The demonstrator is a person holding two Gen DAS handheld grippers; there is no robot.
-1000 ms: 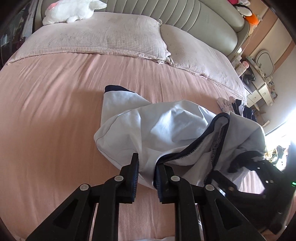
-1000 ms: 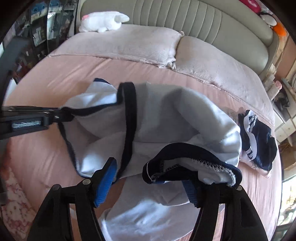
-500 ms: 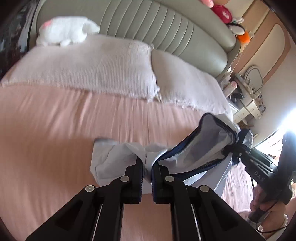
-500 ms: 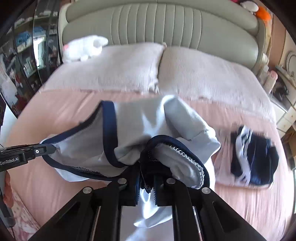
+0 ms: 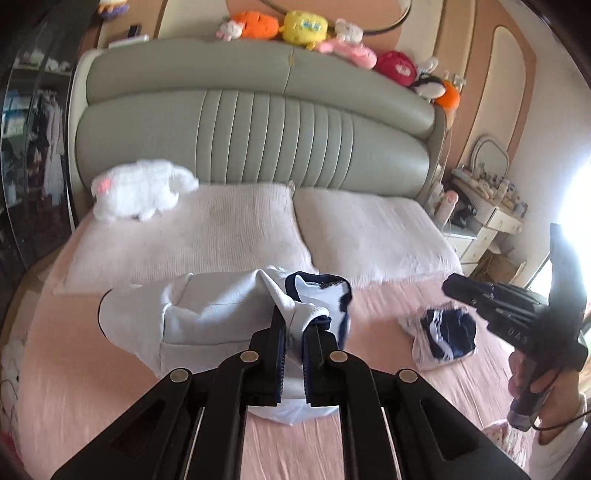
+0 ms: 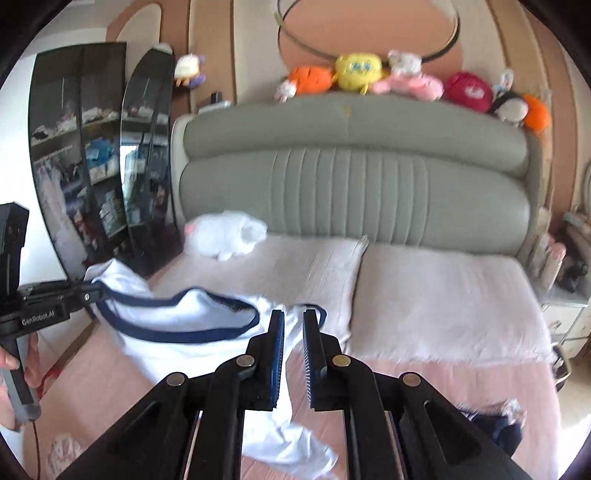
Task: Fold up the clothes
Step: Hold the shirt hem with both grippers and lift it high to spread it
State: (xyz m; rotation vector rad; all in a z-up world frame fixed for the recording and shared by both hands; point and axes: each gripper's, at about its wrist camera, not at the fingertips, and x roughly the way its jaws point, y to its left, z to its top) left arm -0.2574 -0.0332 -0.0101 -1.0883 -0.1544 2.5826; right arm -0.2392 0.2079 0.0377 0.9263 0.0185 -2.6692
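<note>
Left view: left gripper [image 5: 294,334] clamped on shirt [image 5: 207,314] hem, shirt hanging above bed [image 5: 74,369].
Right view: right gripper [image 6: 293,332] slightly apart, holding nothing.
Risk: single grip lets shirt twist and bunch.

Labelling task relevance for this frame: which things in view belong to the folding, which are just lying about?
In the job:
white navy-trimmed garment
left gripper, jaws shut on it
right gripper
pink bedsheet

Lying about:
navy-and-white crumpled clothing
white plush toy
two pale pillows
plush toys on the headboard
</note>
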